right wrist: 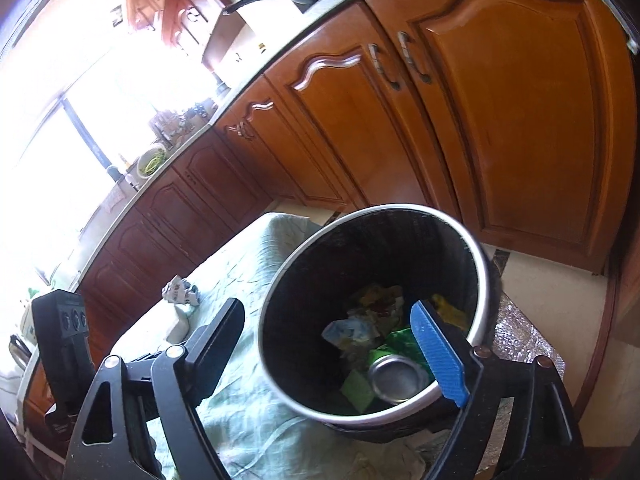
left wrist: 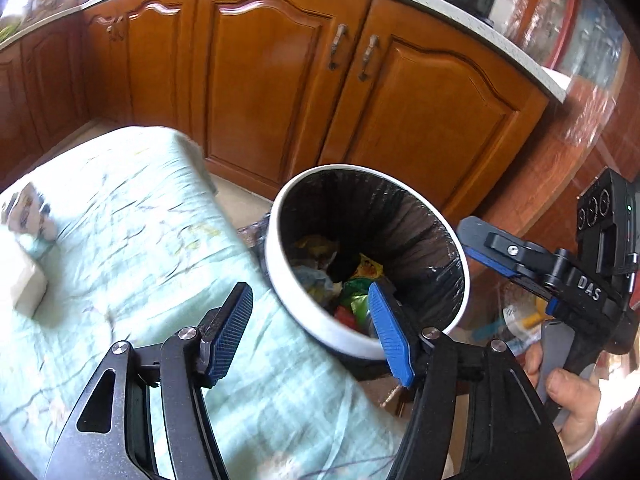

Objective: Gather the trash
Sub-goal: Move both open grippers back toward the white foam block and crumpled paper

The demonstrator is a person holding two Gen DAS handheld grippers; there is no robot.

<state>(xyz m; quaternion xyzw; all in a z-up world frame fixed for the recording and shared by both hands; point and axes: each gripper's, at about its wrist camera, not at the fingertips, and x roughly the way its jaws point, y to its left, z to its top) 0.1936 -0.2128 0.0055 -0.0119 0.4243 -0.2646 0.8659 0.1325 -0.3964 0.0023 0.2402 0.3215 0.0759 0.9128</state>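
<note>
Two grippers, both mine and both spread wide with nothing between the pads, fill the lower frame: my left gripper sits low centre and my right gripper hangs over the black-lined bin, where a can and wrappers lie. For the next pickup, I judge I should swing left to the crumpled paper on the green cloth, mid-left and farther off. Only "DAS" on my right gripper's body, at the left view's right edge, is readable.
</note>
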